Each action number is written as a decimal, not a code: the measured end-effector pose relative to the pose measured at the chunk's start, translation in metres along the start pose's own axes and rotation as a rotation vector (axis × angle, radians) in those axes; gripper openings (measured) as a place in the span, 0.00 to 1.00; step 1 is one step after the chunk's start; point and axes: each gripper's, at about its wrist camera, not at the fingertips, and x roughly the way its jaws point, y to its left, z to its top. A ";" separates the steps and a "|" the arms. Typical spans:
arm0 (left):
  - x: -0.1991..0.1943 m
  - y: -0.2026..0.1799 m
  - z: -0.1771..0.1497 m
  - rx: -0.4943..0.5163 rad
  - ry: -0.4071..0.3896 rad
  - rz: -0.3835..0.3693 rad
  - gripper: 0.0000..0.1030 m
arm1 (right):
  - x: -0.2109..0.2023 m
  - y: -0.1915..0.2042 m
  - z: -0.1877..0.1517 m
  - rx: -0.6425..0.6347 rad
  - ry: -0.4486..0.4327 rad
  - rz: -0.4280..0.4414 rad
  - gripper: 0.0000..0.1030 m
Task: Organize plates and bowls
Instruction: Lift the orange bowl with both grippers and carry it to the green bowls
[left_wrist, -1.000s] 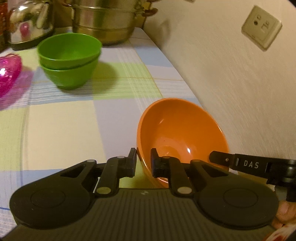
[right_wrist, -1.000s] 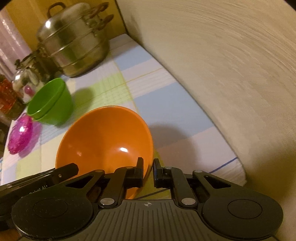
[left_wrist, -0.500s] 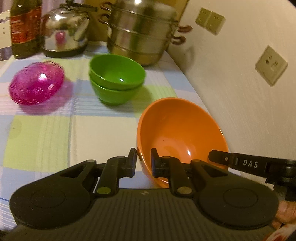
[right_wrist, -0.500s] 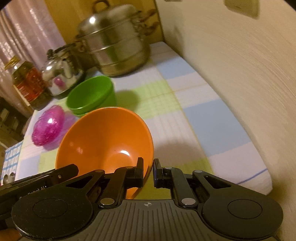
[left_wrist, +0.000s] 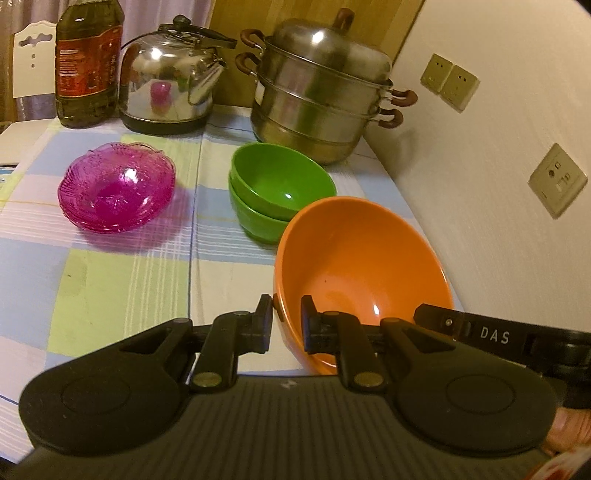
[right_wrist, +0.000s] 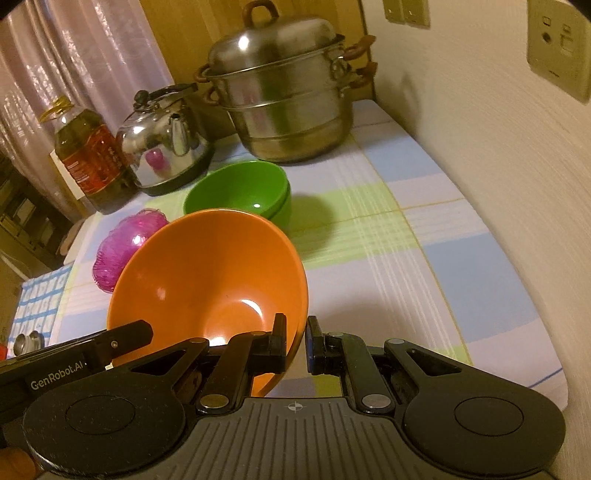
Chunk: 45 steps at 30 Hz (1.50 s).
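I hold a wide, glossy orange plastic bowl (left_wrist: 364, 266) by its rim from two sides, clear of the checked pastel cloth that covers the surface (left_wrist: 122, 280). My left gripper (left_wrist: 286, 325) has its jaws clamped on the near left edge of the rim, one pad outside the wall and one inside. My right gripper (right_wrist: 295, 341) has its jaws clamped on the opposite edge in the same way, with the rim pinched between the pads. In the left wrist view the right gripper's black finger reaches in at the bowl's right side. The bowl tilts, with its hollow open toward both cameras. Just beyond it sit two green plastic bowls (left_wrist: 280, 188), nested one inside the other and resting on the cloth. To their left lies a stack of pink ribbed glass dishes (left_wrist: 116, 186). Along the back stand a steel tiered steamer pot with a lid (left_wrist: 321, 92), a shiny steel kettle (left_wrist: 170, 81) and a bottle of cooking oil with a red label (left_wrist: 88, 62). A pale wall with switch plates (left_wrist: 557, 181) borders the right side of the surface.
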 end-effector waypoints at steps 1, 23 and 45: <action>-0.001 0.002 0.001 -0.002 -0.001 0.001 0.13 | 0.001 0.002 0.001 -0.003 0.001 0.001 0.09; 0.020 0.004 0.072 0.012 -0.026 -0.012 0.13 | 0.016 0.023 0.065 -0.030 -0.058 -0.002 0.09; 0.111 0.019 0.156 0.022 0.012 0.025 0.13 | 0.108 0.018 0.154 -0.006 -0.022 0.006 0.09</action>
